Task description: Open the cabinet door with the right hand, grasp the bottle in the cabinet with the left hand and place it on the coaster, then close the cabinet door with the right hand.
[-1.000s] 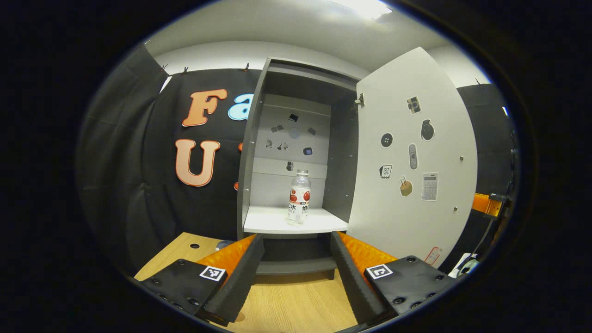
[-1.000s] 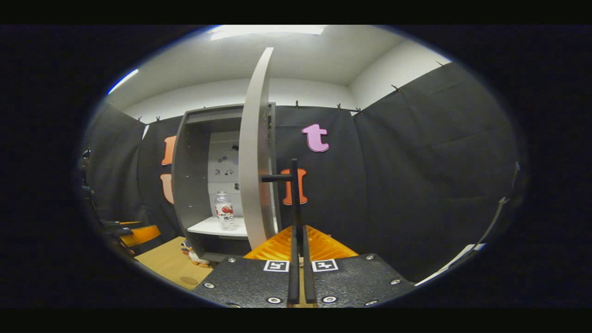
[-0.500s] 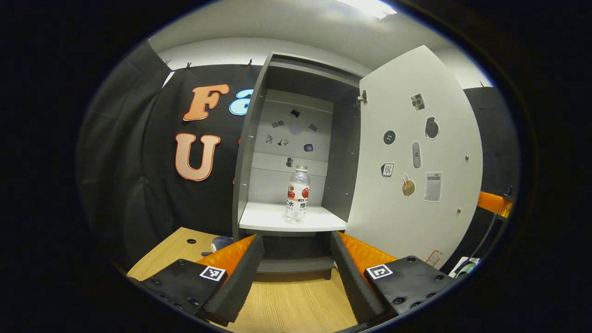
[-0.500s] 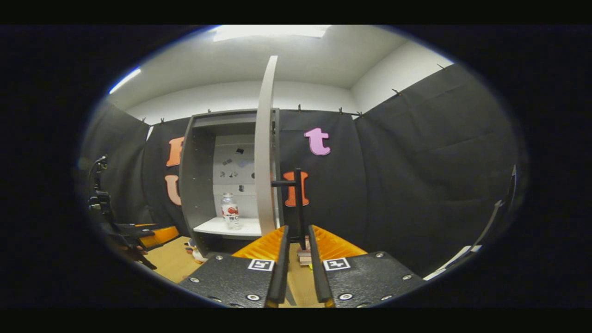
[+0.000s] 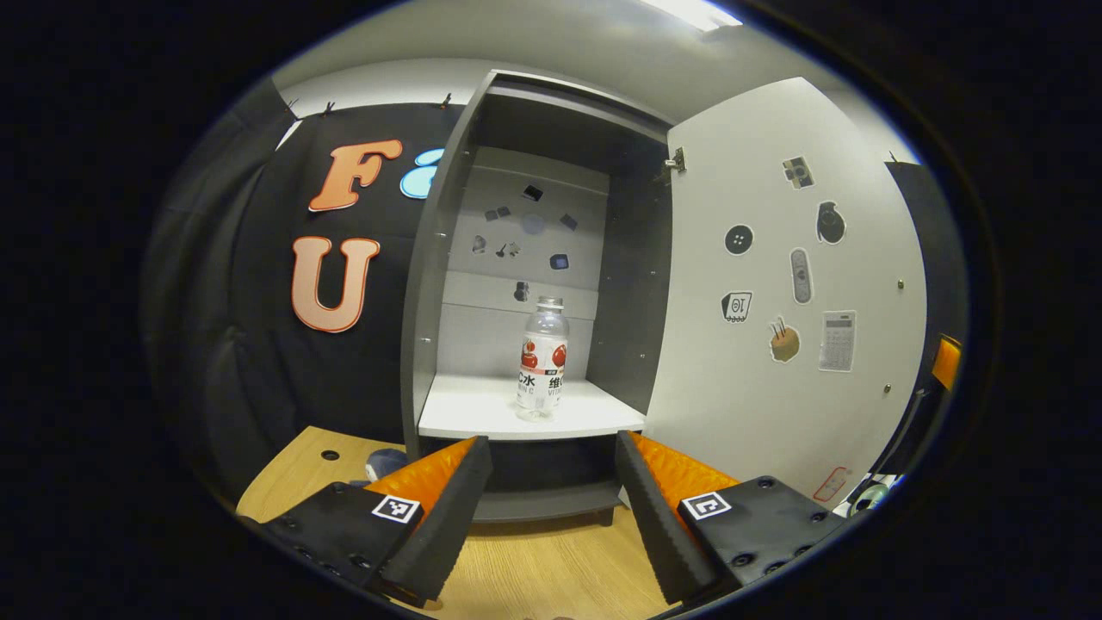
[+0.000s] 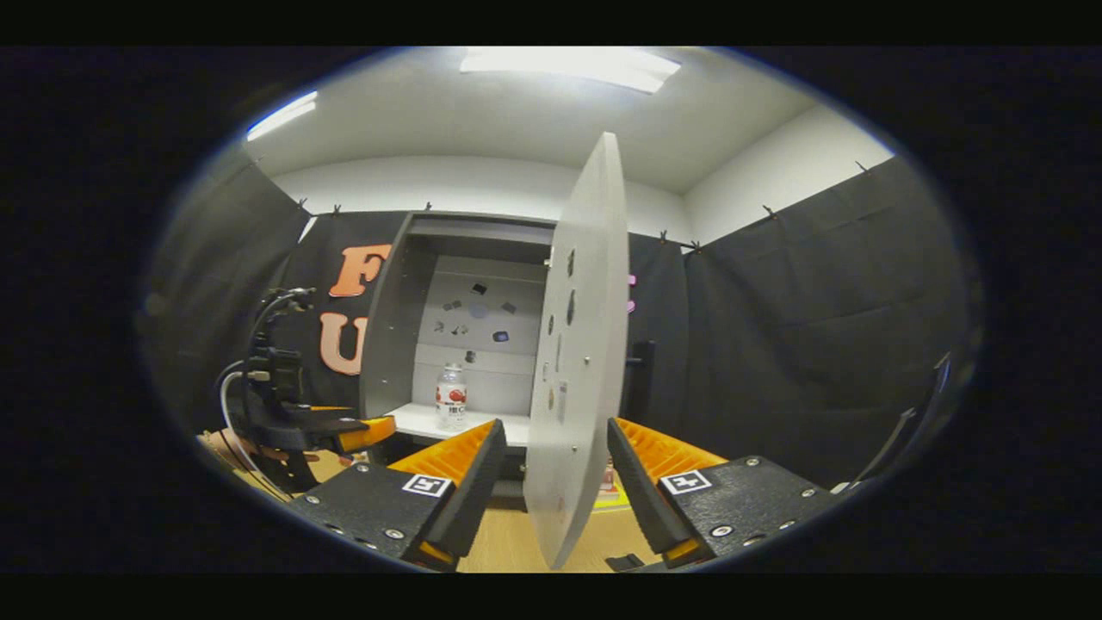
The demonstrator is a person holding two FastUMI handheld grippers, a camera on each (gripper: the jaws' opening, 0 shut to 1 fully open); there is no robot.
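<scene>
The grey cabinet point(image 5: 448, 258) stands open, its white door point(image 5: 775, 284) swung out to the right. A clear bottle point(image 5: 541, 360) with a red and white label stands upright on the white shelf point(image 5: 482, 413). My left gripper point(image 5: 551, 443) is open, low in front of the shelf and short of the bottle, holding nothing. In the right gripper view the door point(image 6: 575, 370) shows edge-on between the spread fingers of my open right gripper point(image 6: 555, 426); neither finger presses on it. The dark handle point(image 6: 641, 379) sits just behind the door. The bottle point(image 6: 450, 408) and my left gripper point(image 6: 344, 428) show farther left.
The cabinet rests on a wooden table point(image 5: 551, 568). A small dark toy point(image 5: 383, 463) lies by the cabinet's left foot. Stickers dot the door's inner face and the cabinet's back wall. Black cloth walls close in on both sides.
My right gripper let go of the door handle, opened, and shifted so the door edge is between its fingers. My left gripper moved closer to the cabinet; the bottle has not moved.
</scene>
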